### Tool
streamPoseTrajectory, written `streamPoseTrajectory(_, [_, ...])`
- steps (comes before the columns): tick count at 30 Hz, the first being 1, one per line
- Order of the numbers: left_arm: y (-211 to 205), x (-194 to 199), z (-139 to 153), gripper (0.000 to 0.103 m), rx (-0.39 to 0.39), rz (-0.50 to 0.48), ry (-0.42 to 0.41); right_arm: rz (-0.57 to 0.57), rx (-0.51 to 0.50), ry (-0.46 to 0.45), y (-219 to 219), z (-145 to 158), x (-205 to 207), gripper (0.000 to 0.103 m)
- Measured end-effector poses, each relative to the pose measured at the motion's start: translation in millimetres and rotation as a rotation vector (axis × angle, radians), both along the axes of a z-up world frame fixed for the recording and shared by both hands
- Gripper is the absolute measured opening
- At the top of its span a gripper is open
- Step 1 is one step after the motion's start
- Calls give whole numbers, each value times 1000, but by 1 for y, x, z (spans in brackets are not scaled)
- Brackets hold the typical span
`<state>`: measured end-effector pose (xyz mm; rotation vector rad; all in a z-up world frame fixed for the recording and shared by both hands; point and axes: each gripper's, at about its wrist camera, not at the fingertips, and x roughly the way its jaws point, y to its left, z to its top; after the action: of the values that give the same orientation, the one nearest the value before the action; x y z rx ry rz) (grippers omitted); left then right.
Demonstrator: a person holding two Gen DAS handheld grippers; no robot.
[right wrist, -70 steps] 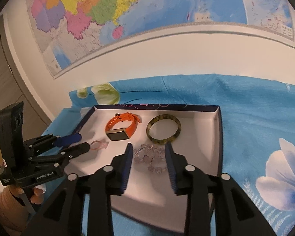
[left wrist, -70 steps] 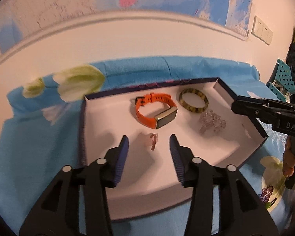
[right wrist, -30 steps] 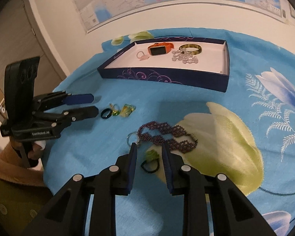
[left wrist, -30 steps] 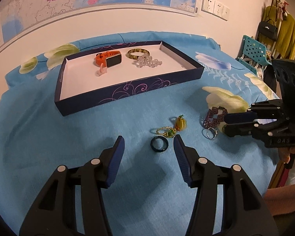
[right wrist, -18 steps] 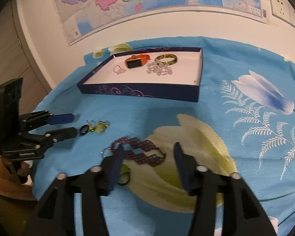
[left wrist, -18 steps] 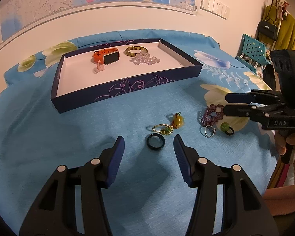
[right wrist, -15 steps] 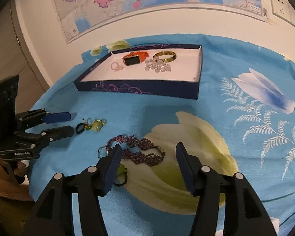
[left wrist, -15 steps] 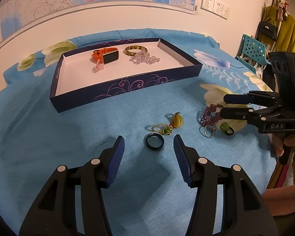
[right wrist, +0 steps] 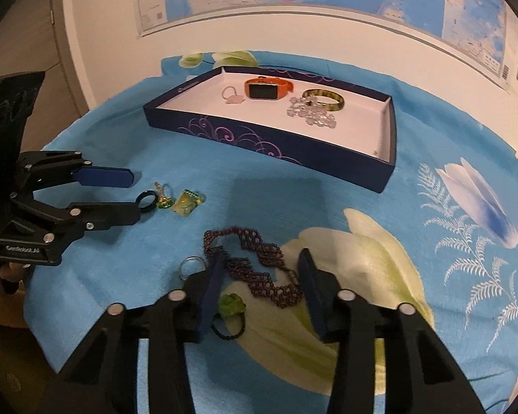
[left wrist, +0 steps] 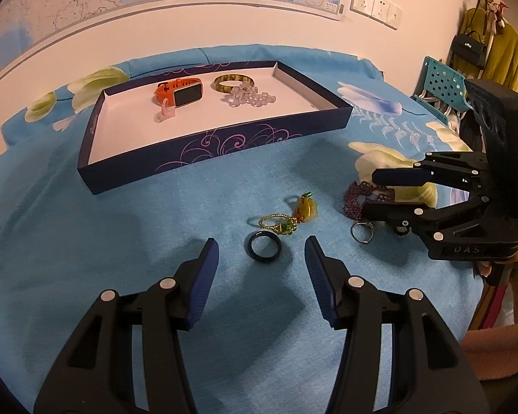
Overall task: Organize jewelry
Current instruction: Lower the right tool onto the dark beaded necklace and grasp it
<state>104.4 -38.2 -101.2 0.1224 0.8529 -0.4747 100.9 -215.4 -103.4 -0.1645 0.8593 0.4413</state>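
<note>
My left gripper [left wrist: 261, 241] is open and low over the blue cloth, with a black ring [left wrist: 263, 259] lying between its fingers, untouched. Just beyond lie a gold ring [left wrist: 276, 223] and a yellow pendant [left wrist: 305, 208]. My right gripper [right wrist: 260, 257] is open and its jaws are closing. A purple beaded bracelet [right wrist: 255, 262] lies between them, and the pads do not press it. A green-stone ring [right wrist: 231, 307] lies by its left finger, and a silver ring [right wrist: 191, 264] is just left of that. The dark blue tray [left wrist: 224, 145] holds an orange watch [left wrist: 179, 93], a bangle [left wrist: 233, 81], clear beads [left wrist: 250, 96] and a pink ring [left wrist: 165, 112].
The table is draped in a blue flowered cloth [right wrist: 431, 241], and the tray stands at its far side near the wall. A teal perforated rack [left wrist: 438, 84] and hanging clothes are at the right. A person's hand [left wrist: 500, 262] holds the right gripper.
The right gripper opened off the green-stone ring, shifted onto the purple bracelet and started closing again. The left gripper has stayed over the black ring.
</note>
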Motion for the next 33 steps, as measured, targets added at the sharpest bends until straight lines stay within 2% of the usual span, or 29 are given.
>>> streamPoseTrajectory(1, [0,0,0,51,0,0,0,10,0,1,1,0,-1,34])
streamPoseTrajectory(3, [0,0,-1,51,-2,-1,4,22,6,4,3,1,-1,20])
streamPoseTrajectory(5, [0,0,-1,50,-2,-3,5,26,16,8,3,1,-1,15])
streamPoseTrajectory(17, [-1,5,-5,39,0,-8,25,-26,112,21,-9,7,2,1])
streamPoseTrajectory(20, [-2,6,-4,41,0,-10,22,-46,136,35,-14,7,5,1])
streamPoseTrajectory(22, [-2,6,-5,41,1,-10,21,-44,139,42,-14,6,6,5])
streamPoseTrajectory(24, [-2,6,-5,41,3,-10,19,-45,138,36,-14,7,6,30])
streamPoseTrajectory(25, [-2,6,-4,42,2,-11,18,-41,141,37,-13,7,6,33])
streamPoseTrajectory(33, [-5,7,-4,43,7,-13,14,-20,75,28,0,5,8,34])
